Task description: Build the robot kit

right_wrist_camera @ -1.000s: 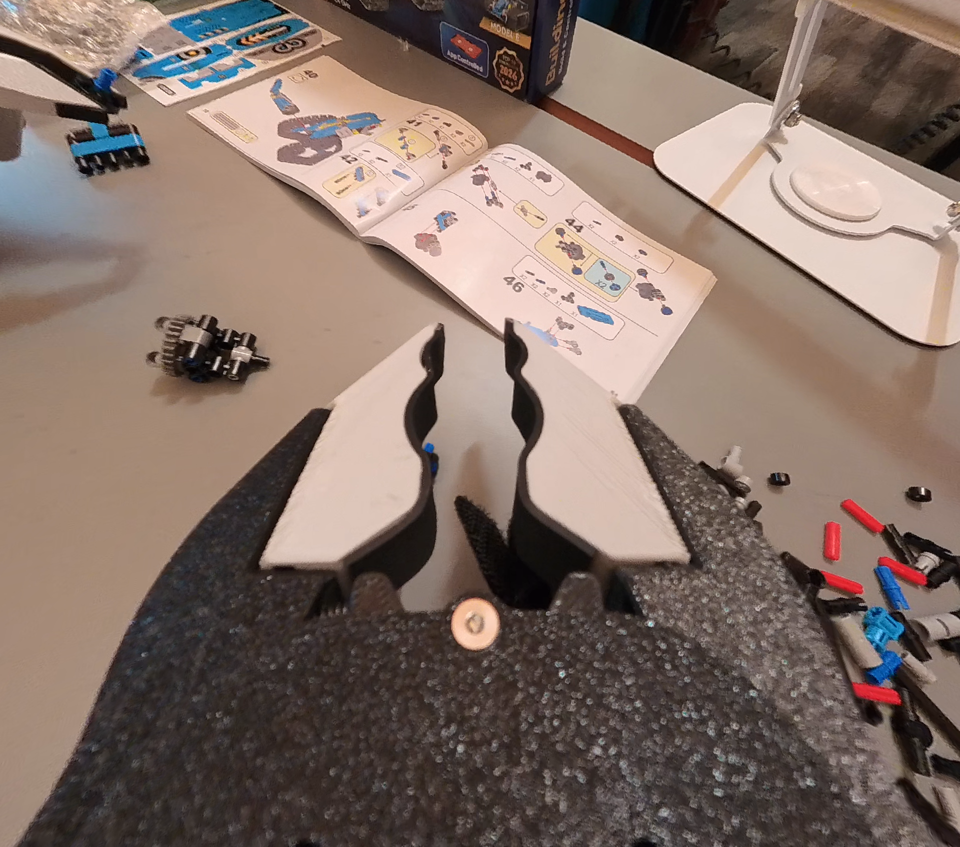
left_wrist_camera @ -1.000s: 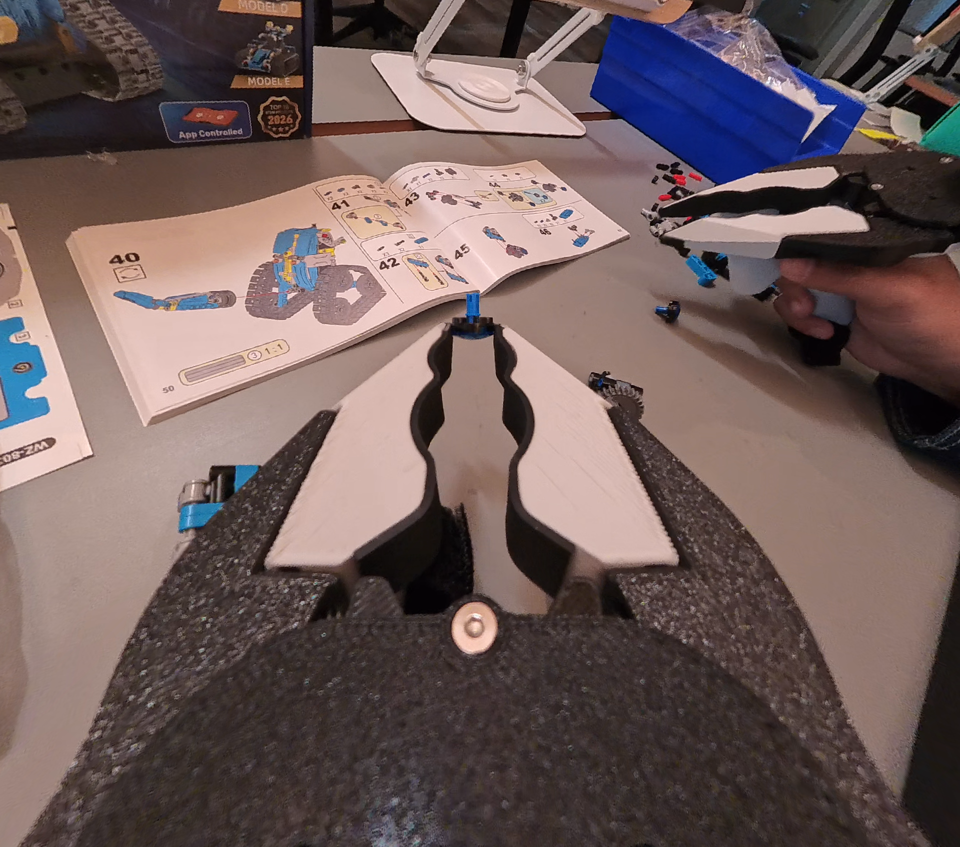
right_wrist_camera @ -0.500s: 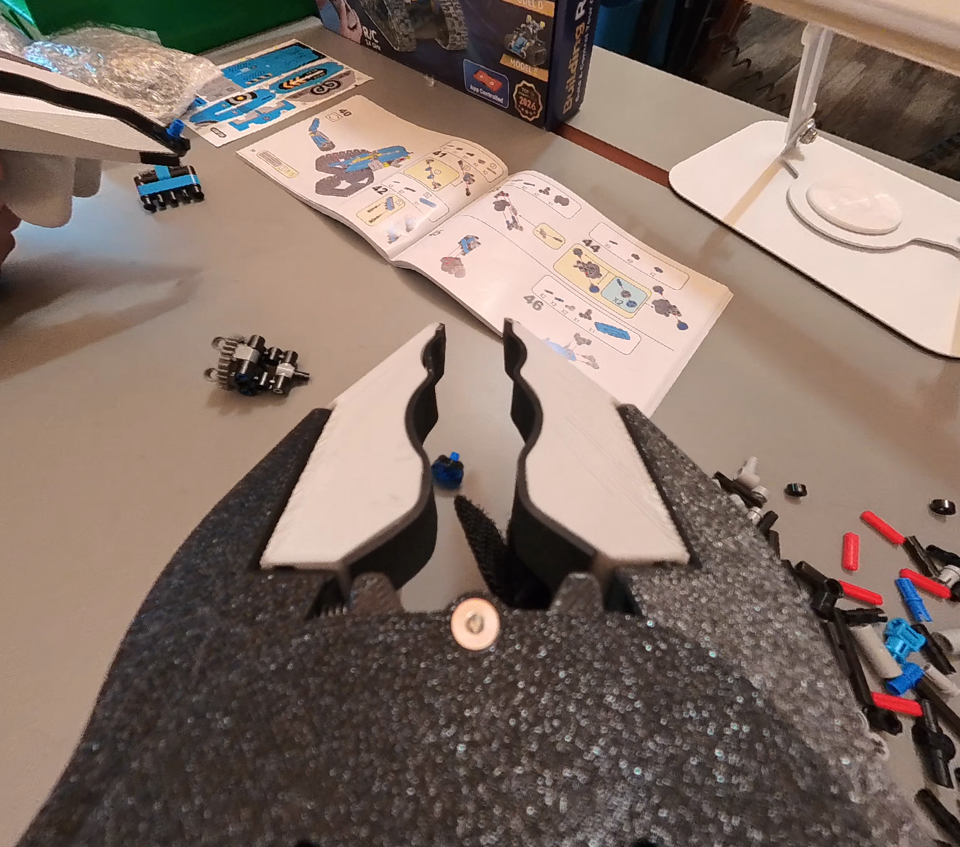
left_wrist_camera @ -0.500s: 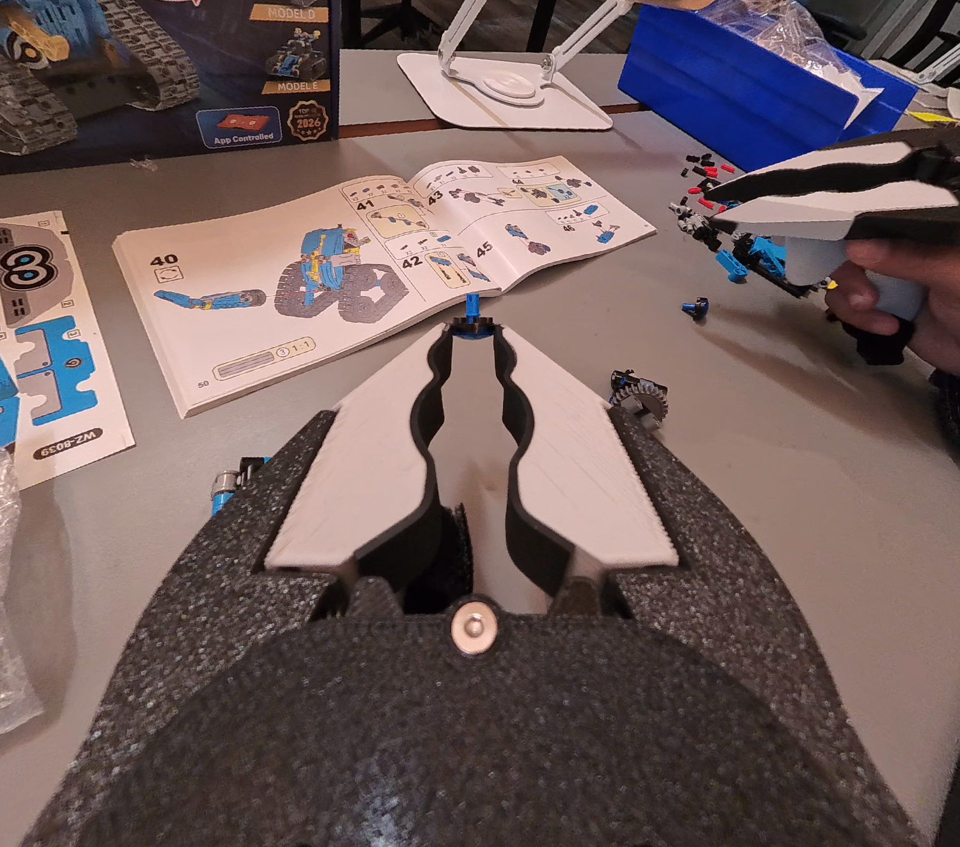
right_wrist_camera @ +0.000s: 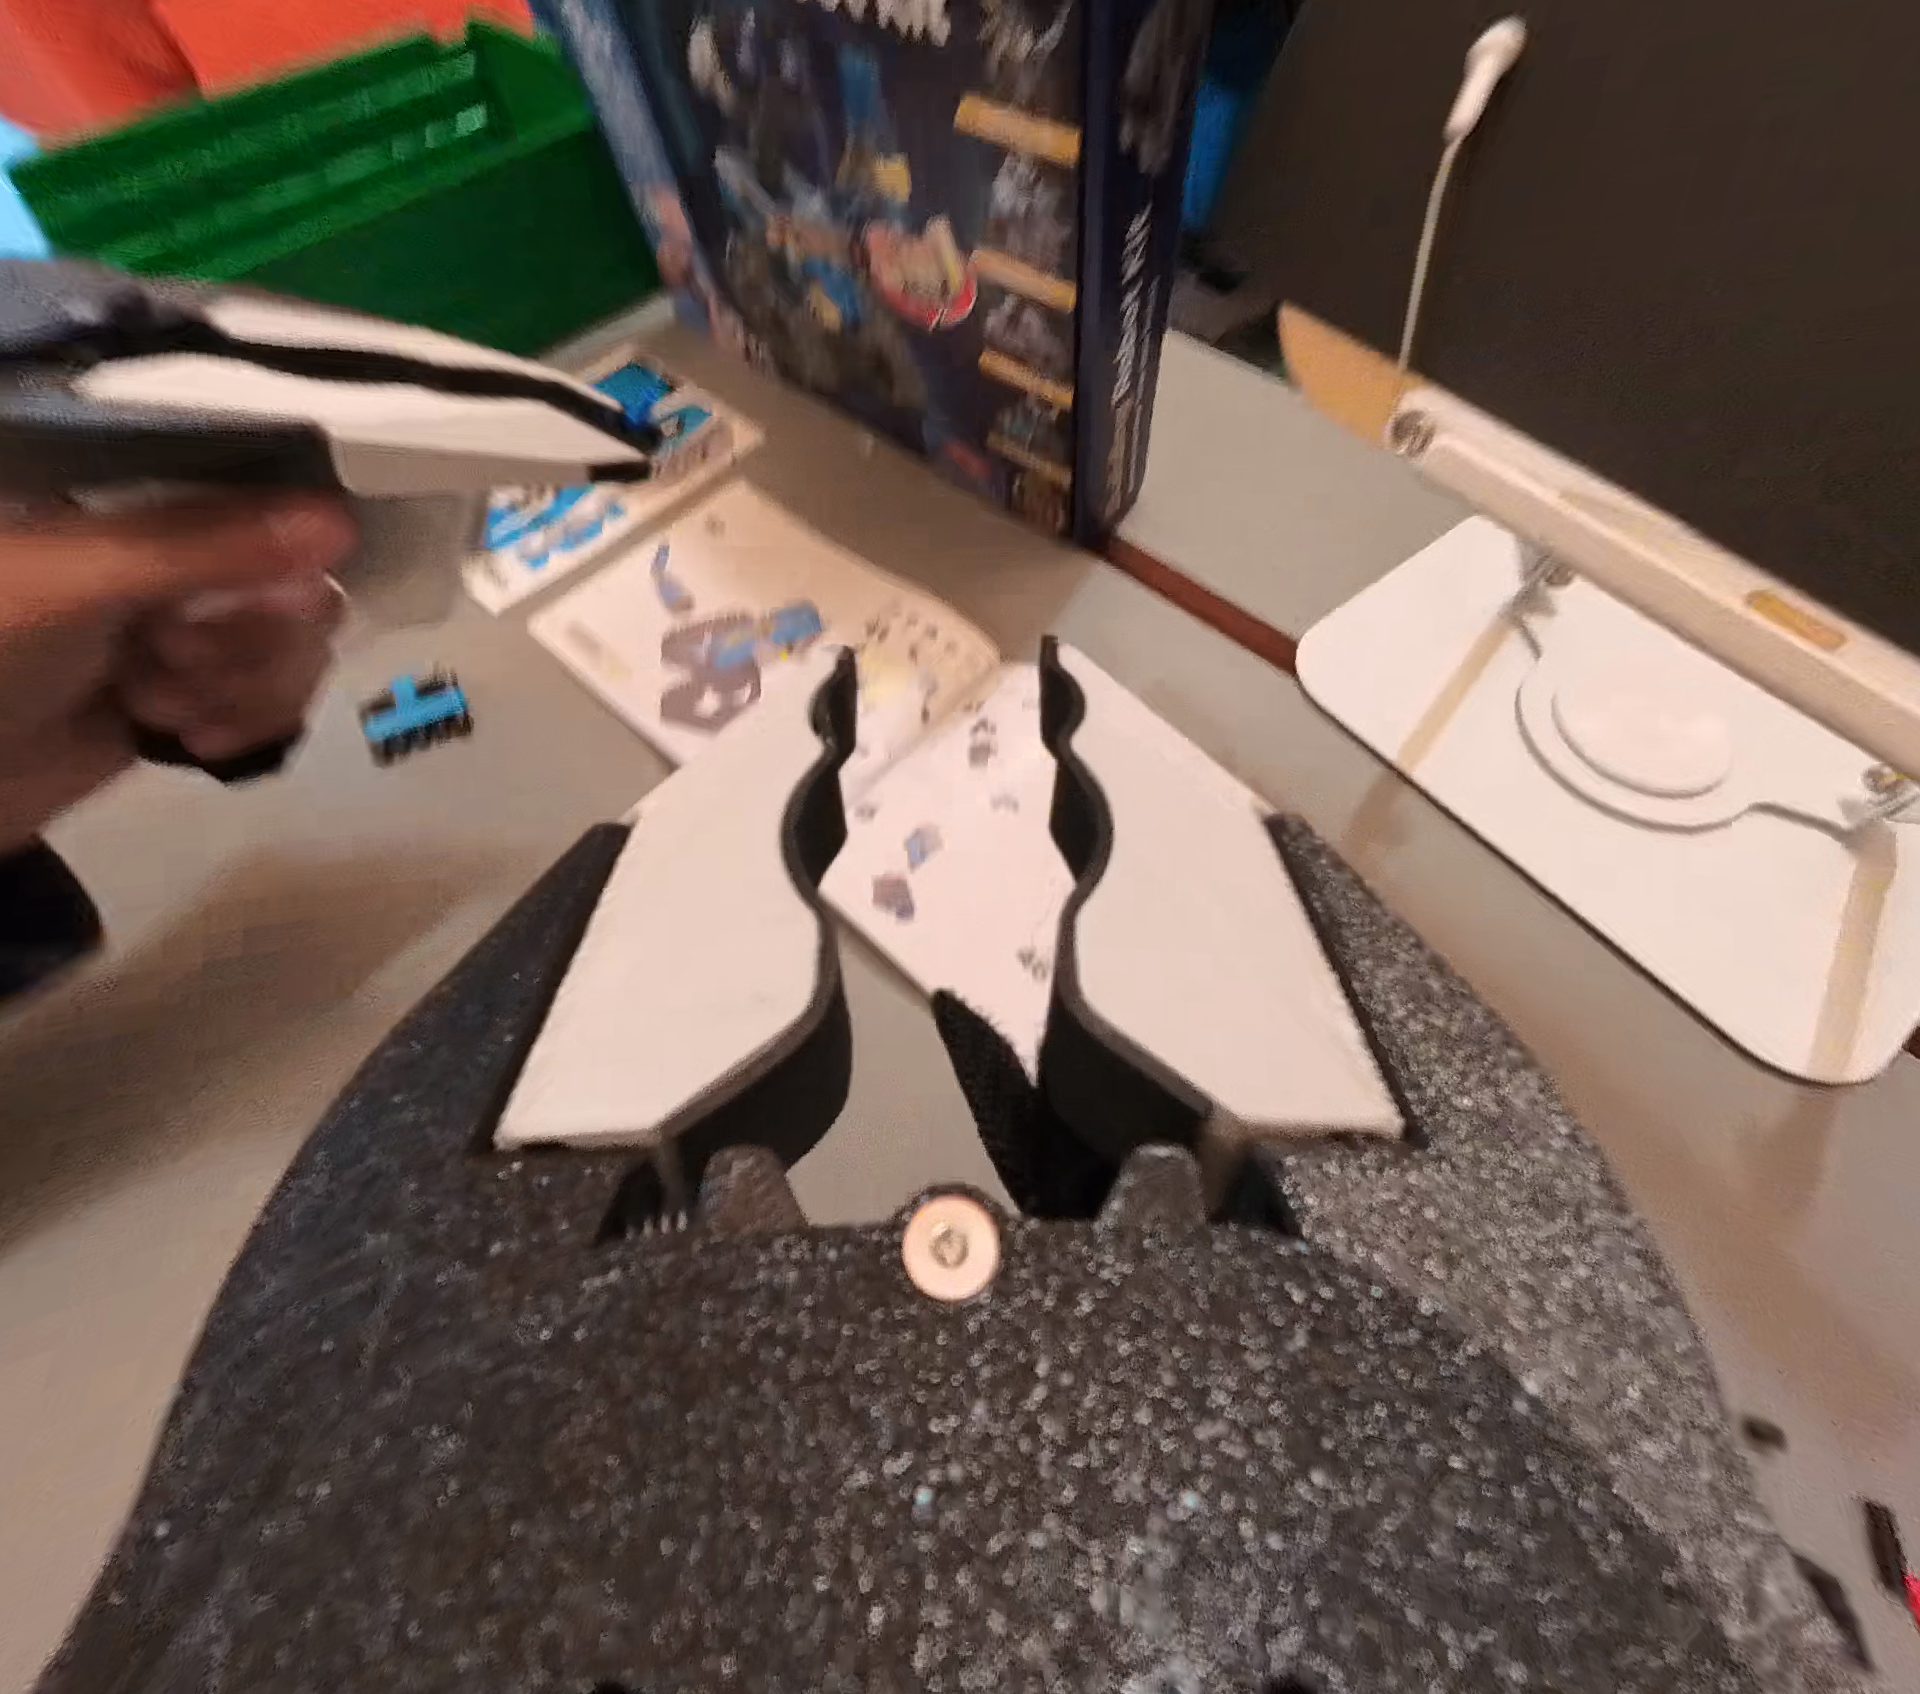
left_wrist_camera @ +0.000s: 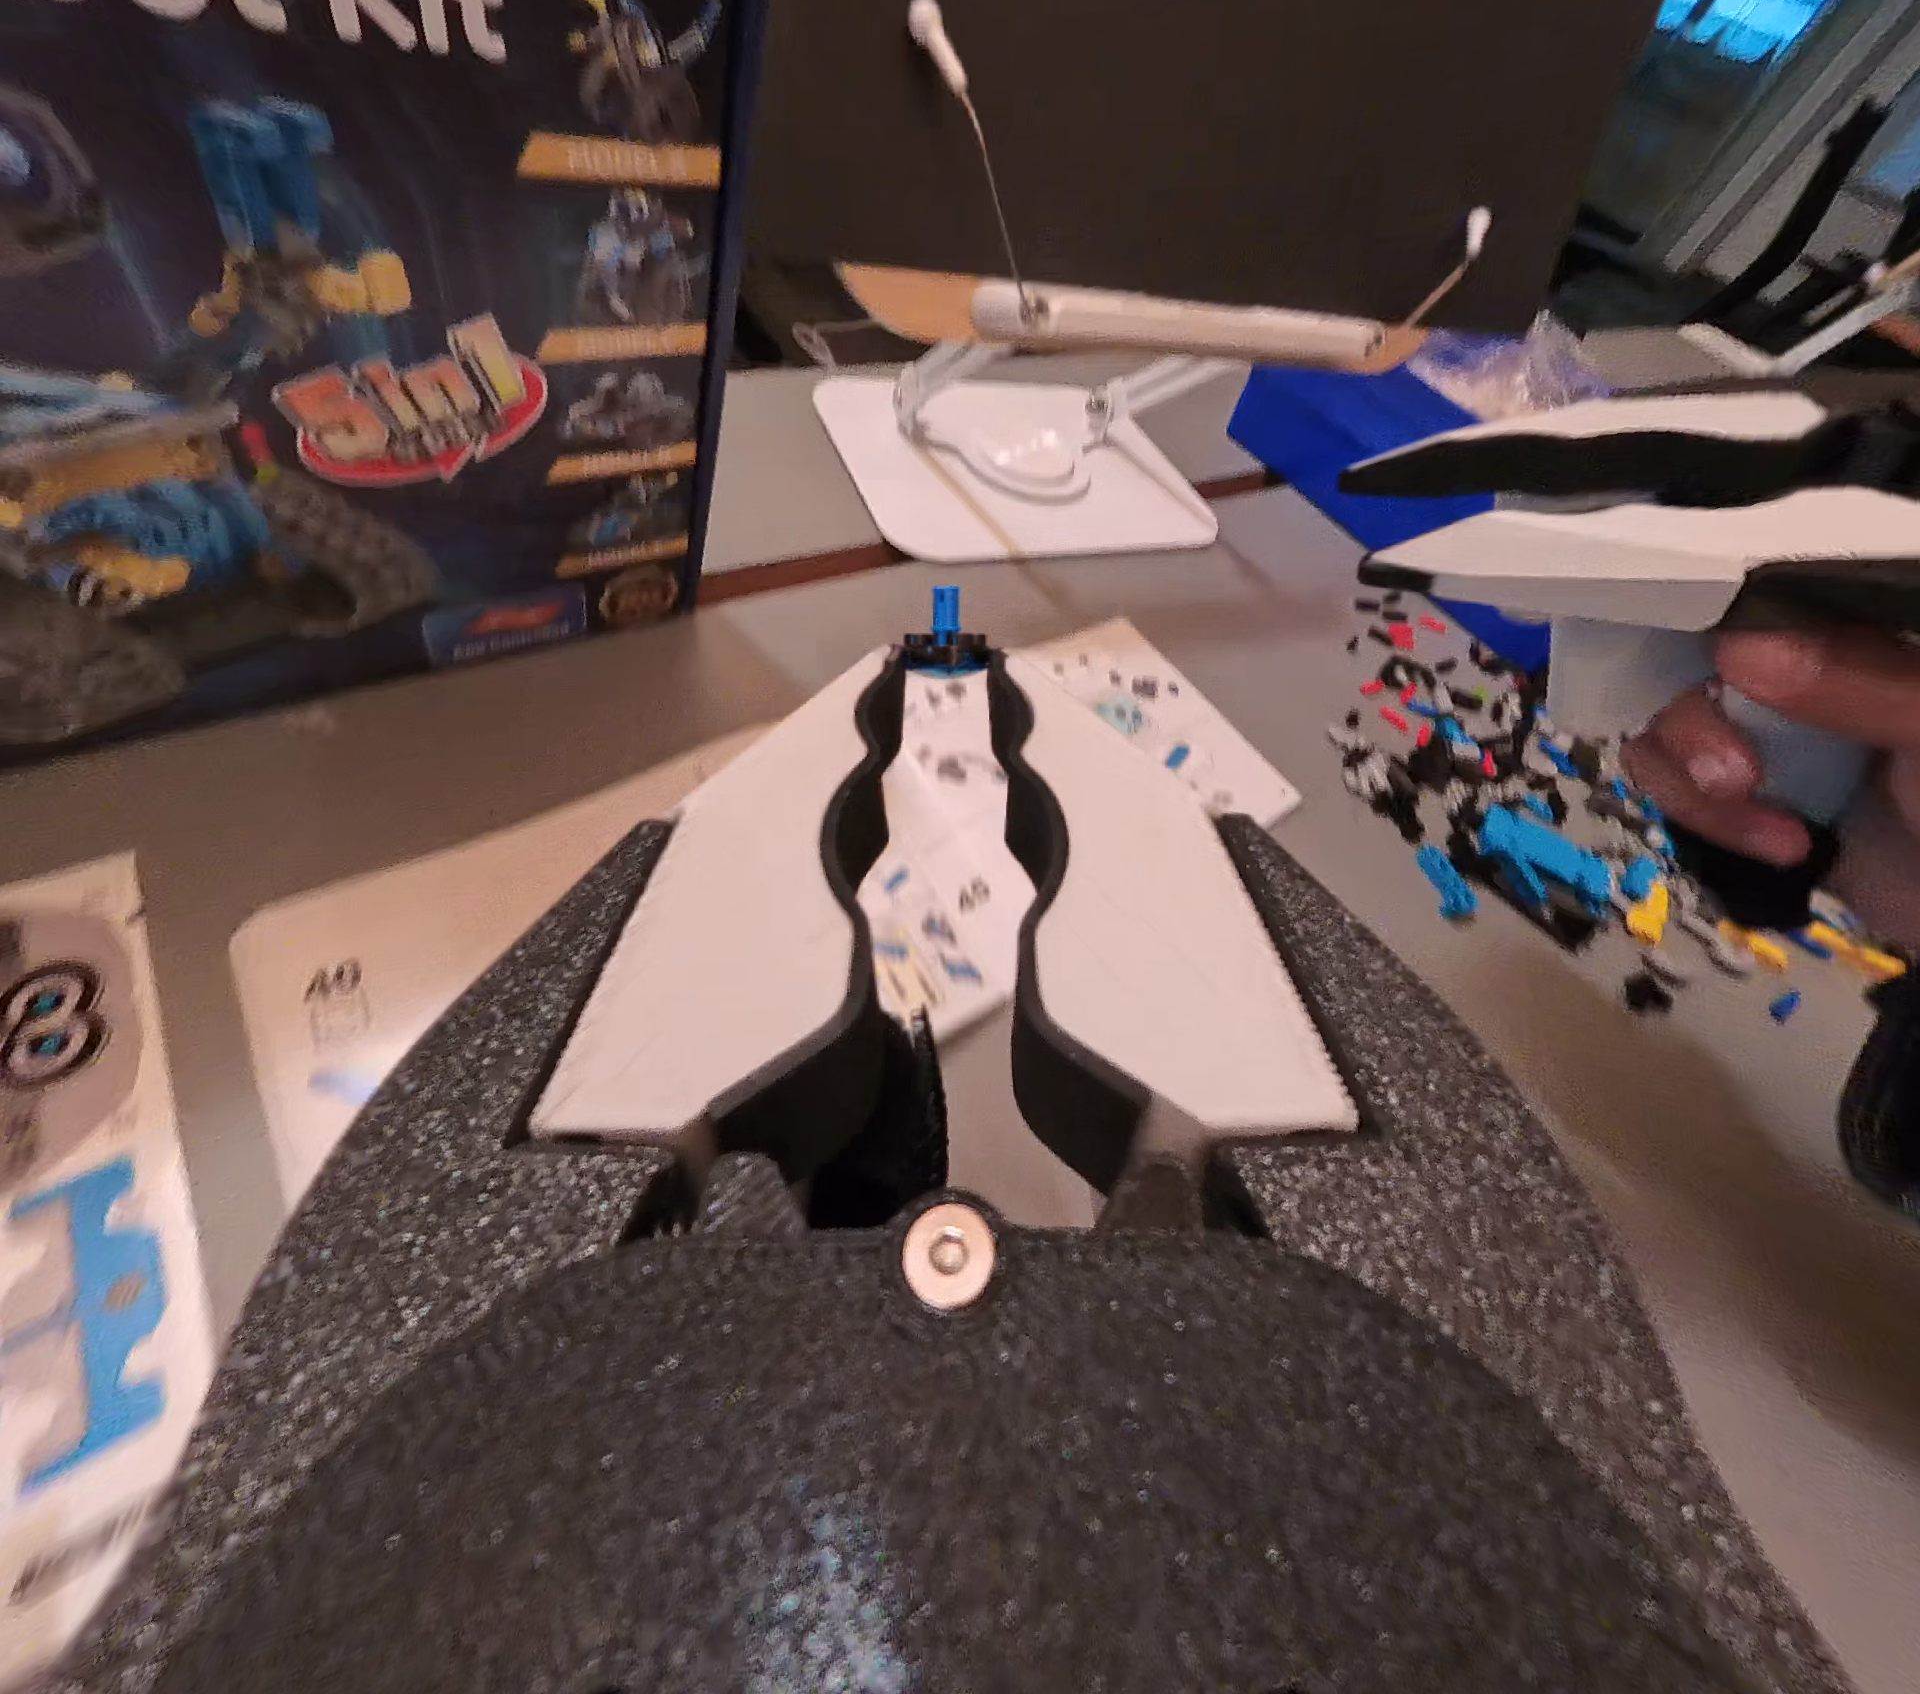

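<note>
My left gripper [left_wrist_camera: 943, 659] is shut on a small black and blue piece [left_wrist_camera: 943, 628], with a blue pin sticking out past the tips. It is held in the air above the open instruction booklet [left_wrist_camera: 1143, 709]. It also shows in the right wrist view [right_wrist_camera: 634, 439], coming in from the left with a hand behind it. My right gripper [right_wrist_camera: 948, 668] is open and empty, raised above the booklet [right_wrist_camera: 727, 616]. In the left wrist view the right gripper [left_wrist_camera: 1356, 527] hangs over a pile of small loose parts [left_wrist_camera: 1486, 792]. The grippers' tips are apart.
A dark blue kit box [left_wrist_camera: 364, 294] stands at the back. A white stand [right_wrist_camera: 1610, 761] sits to the right, a blue bin [left_wrist_camera: 1320, 439] behind the pile. A sticker sheet [left_wrist_camera: 73, 1125] and a small blue and black assembly [right_wrist_camera: 416, 714] lie left. A green crate [right_wrist_camera: 312, 190] is far left.
Both grippers have risen from the table and tilted up, and the views are blurred. The left one still pinches its piece and has moved forward over the booklet. The right one's jaws stand slightly wider.
</note>
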`<control>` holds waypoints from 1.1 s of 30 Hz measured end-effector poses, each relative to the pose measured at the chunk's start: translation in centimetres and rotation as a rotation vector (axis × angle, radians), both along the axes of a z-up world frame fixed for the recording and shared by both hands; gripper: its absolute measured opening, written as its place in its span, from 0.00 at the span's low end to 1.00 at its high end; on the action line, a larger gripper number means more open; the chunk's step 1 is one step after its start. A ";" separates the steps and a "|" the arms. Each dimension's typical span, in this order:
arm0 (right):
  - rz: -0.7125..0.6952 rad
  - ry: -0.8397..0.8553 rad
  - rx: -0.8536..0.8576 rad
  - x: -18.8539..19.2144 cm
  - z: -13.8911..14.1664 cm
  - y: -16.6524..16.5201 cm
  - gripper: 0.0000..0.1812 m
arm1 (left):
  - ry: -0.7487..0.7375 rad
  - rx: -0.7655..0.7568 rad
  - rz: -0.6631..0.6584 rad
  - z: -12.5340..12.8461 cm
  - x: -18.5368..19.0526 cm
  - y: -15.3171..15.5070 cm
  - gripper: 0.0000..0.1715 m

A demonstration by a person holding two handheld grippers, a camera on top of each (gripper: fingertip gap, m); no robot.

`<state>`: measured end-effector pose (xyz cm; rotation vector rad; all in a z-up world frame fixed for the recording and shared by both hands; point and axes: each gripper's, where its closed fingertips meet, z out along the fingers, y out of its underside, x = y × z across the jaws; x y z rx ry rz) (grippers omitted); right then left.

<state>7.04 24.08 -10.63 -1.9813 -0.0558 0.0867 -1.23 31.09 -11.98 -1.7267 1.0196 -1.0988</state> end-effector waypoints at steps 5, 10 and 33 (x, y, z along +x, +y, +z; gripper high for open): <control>-0.064 0.129 0.155 0.6 -2.4 0.0 0.17 | -0.256 -0.093 -0.071 0.1 1.9 0.0 0.09; -0.050 0.171 0.142 0.6 -3.6 -1.7 0.18 | -0.257 0.025 -0.153 -0.4 1.8 -1.4 0.09; 0.000 0.138 0.066 0.0 -7.4 -1.2 0.16 | -0.318 -0.165 -0.184 -2.2 3.3 -1.5 0.09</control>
